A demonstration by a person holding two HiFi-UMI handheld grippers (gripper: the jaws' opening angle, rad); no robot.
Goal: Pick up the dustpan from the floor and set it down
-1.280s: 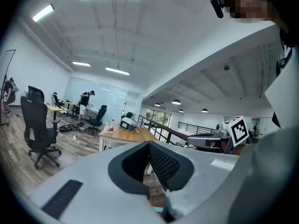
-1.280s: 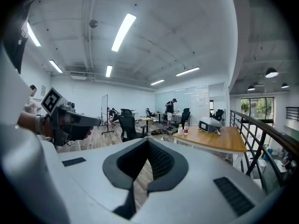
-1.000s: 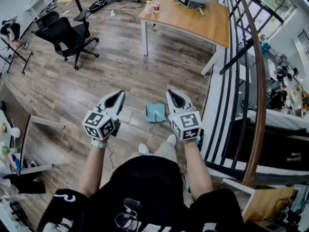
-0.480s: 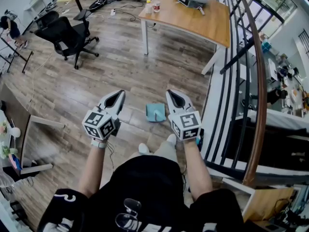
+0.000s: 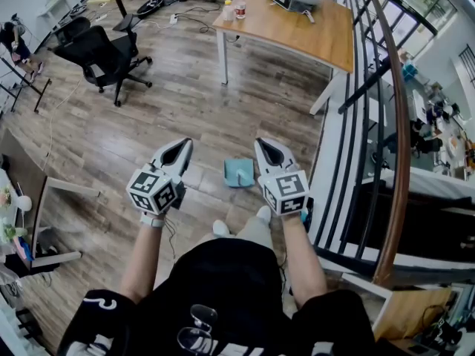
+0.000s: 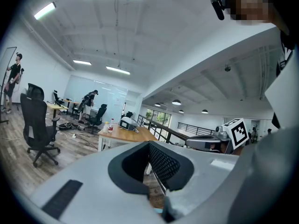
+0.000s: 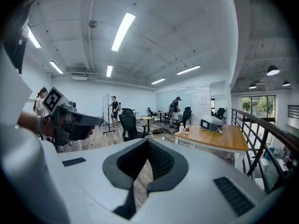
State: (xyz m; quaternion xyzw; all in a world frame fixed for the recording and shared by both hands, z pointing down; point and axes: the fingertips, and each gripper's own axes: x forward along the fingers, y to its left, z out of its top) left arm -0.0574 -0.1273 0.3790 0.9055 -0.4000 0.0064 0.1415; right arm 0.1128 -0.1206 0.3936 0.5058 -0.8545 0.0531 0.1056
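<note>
A small light-blue dustpan lies on the wooden floor in the head view, just ahead of the person's feet. My left gripper hangs in the air to its left and my right gripper to its right. Both are well above the floor and hold nothing. In the left gripper view the left gripper has its jaws together, pointing out across the room. The right gripper looks the same in its own view, shut and empty. Neither touches the dustpan.
A wooden table with bottles and a device stands ahead. A black office chair is at the far left. A dark railing and a drop run along the right side. People stand far across the room.
</note>
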